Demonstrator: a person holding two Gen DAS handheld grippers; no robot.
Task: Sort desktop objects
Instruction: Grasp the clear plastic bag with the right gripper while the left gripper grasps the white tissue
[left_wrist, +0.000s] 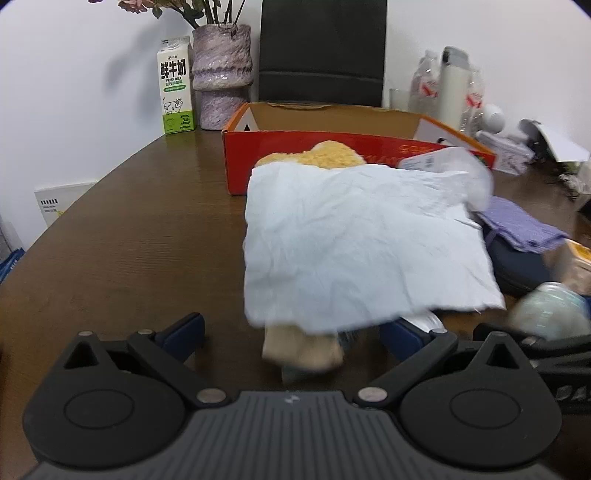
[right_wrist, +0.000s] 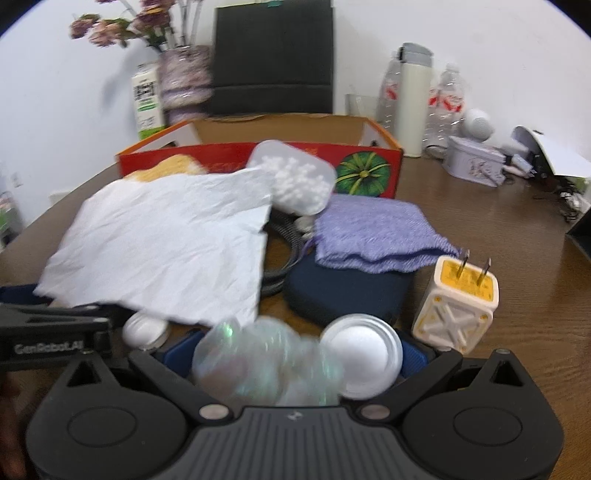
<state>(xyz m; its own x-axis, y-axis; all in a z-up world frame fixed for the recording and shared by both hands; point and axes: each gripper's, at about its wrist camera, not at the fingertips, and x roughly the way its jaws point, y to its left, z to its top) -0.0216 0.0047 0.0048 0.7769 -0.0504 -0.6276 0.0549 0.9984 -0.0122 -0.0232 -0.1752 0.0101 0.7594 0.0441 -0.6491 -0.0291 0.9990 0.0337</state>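
A crumpled white paper sheet (left_wrist: 354, 240) lies over a pile of desk clutter, in front of a red cardboard box (left_wrist: 288, 147). My left gripper (left_wrist: 291, 332) is open wide at the sheet's near edge, with a beige item (left_wrist: 301, 349) between its fingers, not clamped. My right gripper (right_wrist: 295, 350) holds an iridescent clear jar (right_wrist: 266, 363) with a white lid (right_wrist: 364, 354) between its blue fingers. The sheet (right_wrist: 162, 240) and box (right_wrist: 369, 166) also show in the right wrist view, with the left gripper body (right_wrist: 48, 332) at the left.
A purple cloth (right_wrist: 373, 232) lies on a dark blue pouch (right_wrist: 340, 291). A yellow plug adapter (right_wrist: 458, 299), a cotton-ball tub (right_wrist: 295, 177) and a yellow plush (left_wrist: 328, 153) lie around. Milk carton (left_wrist: 175, 86), vase (left_wrist: 221, 77), bottles (right_wrist: 443, 107) stand behind.
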